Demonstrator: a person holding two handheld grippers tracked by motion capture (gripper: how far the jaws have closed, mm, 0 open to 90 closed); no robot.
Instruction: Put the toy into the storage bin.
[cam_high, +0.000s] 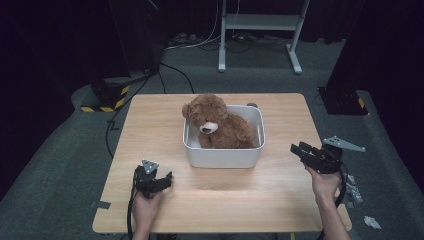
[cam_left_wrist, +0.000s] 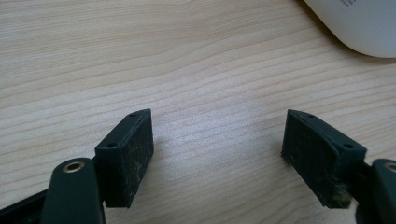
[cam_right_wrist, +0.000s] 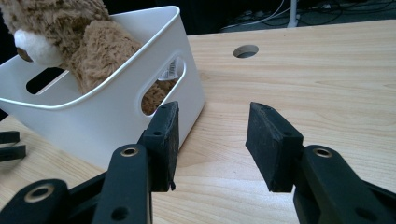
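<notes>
A brown teddy bear (cam_high: 216, 122) sits inside a white plastic bin (cam_high: 224, 156) in the middle of the wooden table (cam_high: 150, 125). My left gripper (cam_high: 169, 176) rests low over the table's front left, its jaws wide apart over bare wood (cam_left_wrist: 217, 140), with the bin's corner (cam_left_wrist: 359, 23) at the upper right. My right gripper (cam_high: 296, 149) hovers at the table's right edge and points toward the bin. In the right gripper view its jaws stand open (cam_right_wrist: 212, 140) with nothing between them, the bin (cam_right_wrist: 93, 112) and the bear (cam_right_wrist: 84, 42) just ahead on the left.
A round hole (cam_right_wrist: 246, 50) is cut in the tabletop behind the bin. A metal frame stand (cam_high: 260, 30) and cables lie on the grey floor beyond the table. Yellow-black marked bases (cam_high: 107, 95) stand at the far left and right.
</notes>
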